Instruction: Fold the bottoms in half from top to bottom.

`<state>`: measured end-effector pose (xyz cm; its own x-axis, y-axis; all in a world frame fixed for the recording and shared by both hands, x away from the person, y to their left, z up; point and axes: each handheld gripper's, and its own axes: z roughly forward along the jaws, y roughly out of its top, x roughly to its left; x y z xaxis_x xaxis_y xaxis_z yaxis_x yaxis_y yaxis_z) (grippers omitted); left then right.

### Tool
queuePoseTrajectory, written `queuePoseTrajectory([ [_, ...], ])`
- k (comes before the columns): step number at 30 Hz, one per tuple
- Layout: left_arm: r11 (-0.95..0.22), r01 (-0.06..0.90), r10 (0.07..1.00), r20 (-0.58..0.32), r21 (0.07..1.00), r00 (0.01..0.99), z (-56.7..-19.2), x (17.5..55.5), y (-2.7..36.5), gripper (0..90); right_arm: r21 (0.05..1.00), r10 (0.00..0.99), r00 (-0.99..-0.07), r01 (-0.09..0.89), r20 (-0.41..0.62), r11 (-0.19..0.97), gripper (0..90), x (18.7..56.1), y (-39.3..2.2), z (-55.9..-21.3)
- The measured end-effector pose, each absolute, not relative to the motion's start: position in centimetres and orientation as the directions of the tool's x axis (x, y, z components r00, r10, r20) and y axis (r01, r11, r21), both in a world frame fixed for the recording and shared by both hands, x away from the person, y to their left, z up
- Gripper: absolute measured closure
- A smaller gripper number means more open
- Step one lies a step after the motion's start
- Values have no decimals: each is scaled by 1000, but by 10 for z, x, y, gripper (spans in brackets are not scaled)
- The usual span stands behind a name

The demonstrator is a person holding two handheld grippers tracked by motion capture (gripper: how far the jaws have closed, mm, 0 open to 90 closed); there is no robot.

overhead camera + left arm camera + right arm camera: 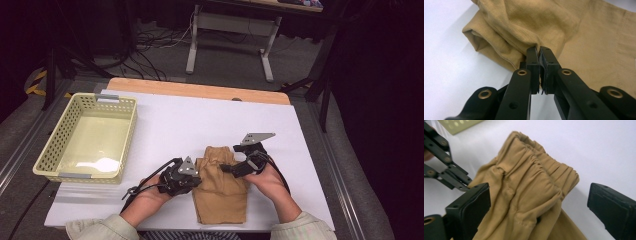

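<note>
At nine o'clock sits our basket (85, 135). At the mat's six o'clock lie the tan trousers (220, 187), soft, light and floppy. Our left gripper (540, 51) is pinched tight on their folded edge; our right gripper (537, 202) gapes wide, empty, over the thick elastic waistband, the surest hold.

**Around the work area**

A pale yellow perforated basket (85, 137) sits at the left of the high view, on a white sheet (200, 120) that covers most of the table. Grey tape strips mark the basket's near and far rims. A corner of the basket (459, 124) also shows at the upper left of the right gripper view. A strip of bare wooden tabletop (200, 90) runs along the sheet's far edge. Beyond it, at the top centre, stands a white desk frame (230, 40), with dark cables (145, 55) lying on the grey floor at the upper left.
</note>
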<state>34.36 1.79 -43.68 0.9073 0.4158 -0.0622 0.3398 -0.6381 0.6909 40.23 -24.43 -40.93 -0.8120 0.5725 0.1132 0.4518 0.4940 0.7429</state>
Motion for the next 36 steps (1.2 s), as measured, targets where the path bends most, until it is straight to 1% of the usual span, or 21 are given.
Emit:
queuePoseTrajectory([
  [2, -639, 334, 415, -56, 692, 908, -437, 344, 17, 857, 734, 571, -813, 455, 112, 504, 44, 405, -242, -412],
  [6, -641, 336, 416, -55, 690, 908, -437, 344, 17, 857, 721, 562, -814, 475, 144, 504, 48, 414, -237, -418],
  [9, -638, 335, 417, -55, 694, 907, -436, 343, 17, 856, 709, 559, -813, 490, 161, 508, 100, 416, -235, -418],
  [11, -637, 338, 422, -53, 693, 905, -436, 343, 18, 855, 706, 561, -813, 489, 157, 512, 170, 416, -234, -417],
  [12, -635, 339, 423, -55, 694, 905, -436, 343, 17, 855, 710, 567, -813, 476, 130, 519, 269, 414, -234, -414],
  [14, -635, 335, 422, -51, 696, 905, -435, 342, 18, 853, 720, 569, -815, 460, 109, 520, 419, 410, -236, -409],
  [17, -630, 338, 424, -55, 699, 904, -435, 343, 18, 847, 734, 558, -826, 426, 77, 529, 604, 403, -239, -402],
  [19, -627, 338, 425, -55, 702, 903, -435, 343, 18, 841, 740, 547, -835, 405, 60, 537, 656, 398, -239, -398],
  [22, -621, 339, 429, -55, 707, 902, -434, 342, 19, 808, 750, 538, -842, 383, 43, 539, 672, 393, -239, -393],
  [23, -621, 341, 428, -59, 706, 902, -432, 342, 20, 805, 765, 525, -851, 351, 19, 540, 683, 386, -240, -388],
  [25, -611, 341, 428, -63, 714, 901, -431, 343, 21, 791, 773, 520, -854, 333, 6, 540, 686, 381, -241, -385],
  [28, -596, 342, 430, -71, 726, 900, -429, 343, 24, 713, 785, 509, -861, 310, -7, 536, 686, 373, -242, -381],
  [29, -567, 350, 441, -84, 746, 894, -425, 344, 30, 666, 797, 496, -868, 276, -35, 538, 685, 362, -245, -378],
  [30, -567, 350, 441, -84, 746, 894, -425, 344, 30, 632, 797, 496, -868, 276, -35, 538, 685, 362, -245, -378],
  [31, -558, 348, 448, -80, 753, 890, -422, 344, 34, 632, 801, 491, -870, 262, -45, 538, 683, 356, -246, -376],
  [32, -541, 338, 454, -71, 770, 888, -419, 343, 39, 535, 813, 480, -875, 235, -62, 533, 680, 343, -250, -375],
  [34, -540, 333, 453, -67, 773, 889, -418, 343, 40, 513, 816, 478, -876, 228, -67, 532, 679, 339, -251, -374],
  [35, -520, 347, 466, -81, 781, 881, -415, 344, 46, 508, 821, 469, -880, 208, -81, 532, 679, 326, -255, -374],
  [36, -516, 356, 470, -89, 779, 878, -415, 345, 48, 505, 822, 465, -882, 204, -82, 532, 679, 323, -256, -374],
])
